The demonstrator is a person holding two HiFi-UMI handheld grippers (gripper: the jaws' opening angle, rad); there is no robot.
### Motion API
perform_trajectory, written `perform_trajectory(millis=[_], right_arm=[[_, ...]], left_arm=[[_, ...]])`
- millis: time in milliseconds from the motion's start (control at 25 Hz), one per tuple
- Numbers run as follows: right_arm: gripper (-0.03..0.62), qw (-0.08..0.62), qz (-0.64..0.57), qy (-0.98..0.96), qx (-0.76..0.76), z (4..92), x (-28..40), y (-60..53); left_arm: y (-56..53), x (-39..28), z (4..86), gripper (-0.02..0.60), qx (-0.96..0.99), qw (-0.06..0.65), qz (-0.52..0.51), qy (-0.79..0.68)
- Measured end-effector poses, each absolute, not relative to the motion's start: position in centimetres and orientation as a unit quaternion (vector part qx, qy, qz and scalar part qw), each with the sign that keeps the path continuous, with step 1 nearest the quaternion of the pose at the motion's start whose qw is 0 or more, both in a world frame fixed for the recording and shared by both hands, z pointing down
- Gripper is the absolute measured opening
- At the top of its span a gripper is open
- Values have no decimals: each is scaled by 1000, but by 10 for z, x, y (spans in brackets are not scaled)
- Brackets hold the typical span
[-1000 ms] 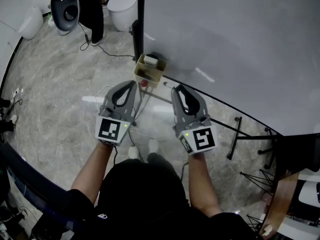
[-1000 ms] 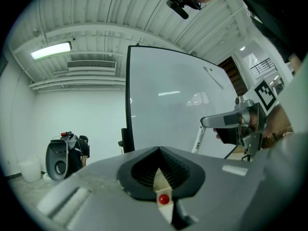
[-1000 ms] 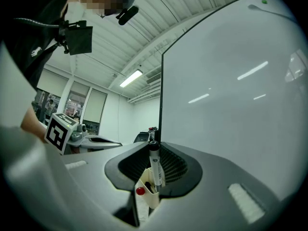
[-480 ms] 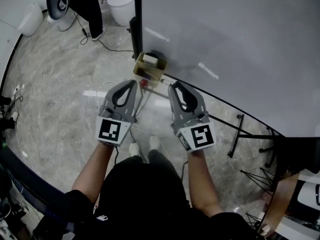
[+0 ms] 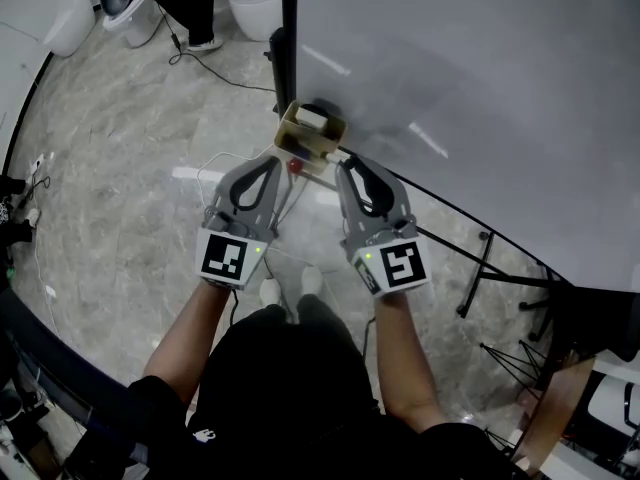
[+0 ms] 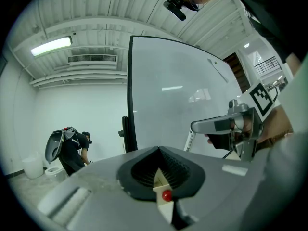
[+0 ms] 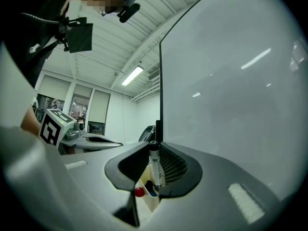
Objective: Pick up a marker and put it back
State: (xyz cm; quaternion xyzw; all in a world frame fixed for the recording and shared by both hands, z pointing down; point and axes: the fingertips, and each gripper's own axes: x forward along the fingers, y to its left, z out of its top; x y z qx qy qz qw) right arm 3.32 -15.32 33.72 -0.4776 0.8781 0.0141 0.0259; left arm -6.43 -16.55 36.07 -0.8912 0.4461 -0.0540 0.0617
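A tan marker holder [image 5: 312, 133] hangs at the lower edge of the whiteboard [image 5: 480, 78], with a red round thing [image 5: 294, 166] just below its front. My right gripper [image 5: 345, 163] is just right of the holder, shut on a white marker [image 7: 154, 170] with a black cap that stands upright between the jaws. Past the marker, the right gripper view shows the holder [image 7: 147, 196] and the red thing [image 7: 139, 192]. My left gripper [image 5: 270, 163] is just left of the holder, shut and empty. A slit between its jaws shows the red thing [image 6: 166, 195].
The whiteboard's black stand legs [image 5: 480, 268] spread over the marble floor on the right. A white cable [image 5: 215, 163] loops on the floor under the left gripper. A person in dark clothes [image 5: 190, 8] and white bins [image 5: 70, 23] are far off at the upper left.
Both grippers have edged closer to the holder, the right one more so. The marker stays in the right jaws.
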Motion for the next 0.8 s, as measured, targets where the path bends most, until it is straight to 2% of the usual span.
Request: perform_trajectory(millis=[800], right_arm=[[75,12,-26,884,-466,375,31,-179]], left_arm=[[-190,-49,386,5,-894,36,-69,441]])
